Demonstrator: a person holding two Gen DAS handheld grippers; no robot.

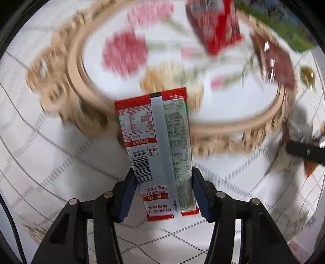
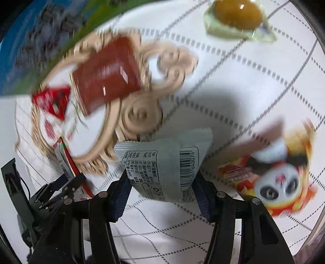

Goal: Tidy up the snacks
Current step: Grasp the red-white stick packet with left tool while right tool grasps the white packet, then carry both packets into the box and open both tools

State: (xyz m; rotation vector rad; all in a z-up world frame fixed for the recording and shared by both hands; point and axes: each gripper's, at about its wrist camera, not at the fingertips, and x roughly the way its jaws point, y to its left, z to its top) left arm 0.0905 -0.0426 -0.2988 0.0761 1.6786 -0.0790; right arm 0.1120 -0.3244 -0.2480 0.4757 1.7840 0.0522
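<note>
My left gripper (image 1: 163, 193) is shut on a red and grey snack packet (image 1: 156, 146), held above the near rim of an oval wooden tray (image 1: 75, 67) with a flower pattern. A red packet (image 1: 215, 24) and a dark red packet (image 1: 278, 63) lie in the tray. My right gripper (image 2: 161, 188) is shut on a grey snack packet (image 2: 164, 162), held above the tablecloth beside the tray (image 2: 142, 115). The left gripper (image 2: 67, 188) with its red packet (image 2: 68, 160) shows at lower left in the right wrist view. Both views are blurred.
A panda-print snack packet (image 2: 274, 178) lies on the white checked tablecloth (image 2: 254, 85) to the right. A wrapped brown round snack (image 2: 237, 14) lies at the far right. A blue and green surface (image 2: 40, 36) lies beyond the tray. The right gripper's black tip (image 1: 304, 152) shows at the right edge.
</note>
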